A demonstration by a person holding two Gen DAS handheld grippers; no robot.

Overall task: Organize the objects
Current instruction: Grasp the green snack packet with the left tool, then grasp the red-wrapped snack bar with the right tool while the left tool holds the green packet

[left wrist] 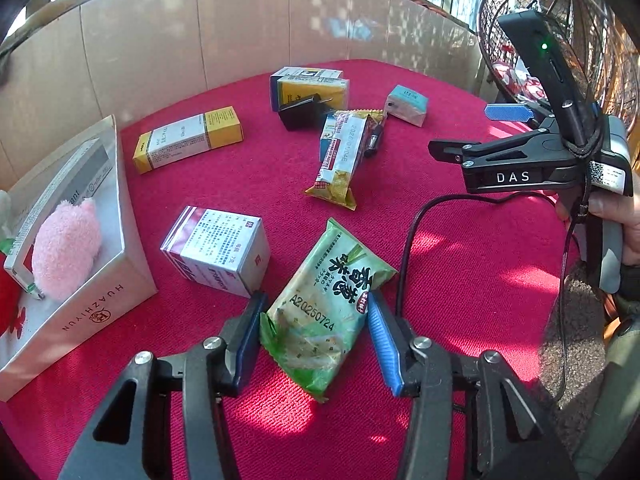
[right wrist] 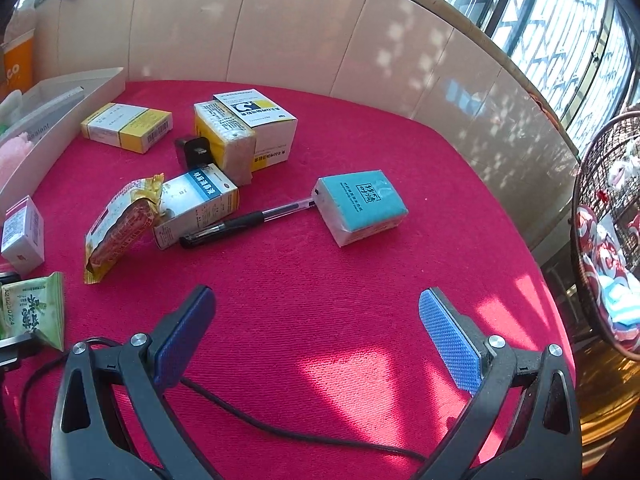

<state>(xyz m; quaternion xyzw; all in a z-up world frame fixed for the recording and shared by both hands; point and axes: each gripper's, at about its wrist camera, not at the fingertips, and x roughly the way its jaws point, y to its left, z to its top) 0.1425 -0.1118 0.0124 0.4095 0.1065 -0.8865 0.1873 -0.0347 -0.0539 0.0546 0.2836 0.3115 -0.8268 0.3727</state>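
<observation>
My left gripper point(left wrist: 316, 332) pinches the green snack packet point(left wrist: 324, 312), both blue pads pressed on its sides, packet lying on the red cloth point(left wrist: 460, 280). Just beyond its left finger sits a white medicine box point(left wrist: 218, 250); the open white storage box point(left wrist: 100, 280) with a pink plush point(left wrist: 66, 250) stands further left. My right gripper point(right wrist: 316, 336) hangs spread wide, nothing between the pads, over bare cloth. Ahead of it, well apart: teal box point(right wrist: 360, 206), black pen point(right wrist: 240, 224) touching it, yellow snack wrapper point(right wrist: 120, 220), more boxes behind.
</observation>
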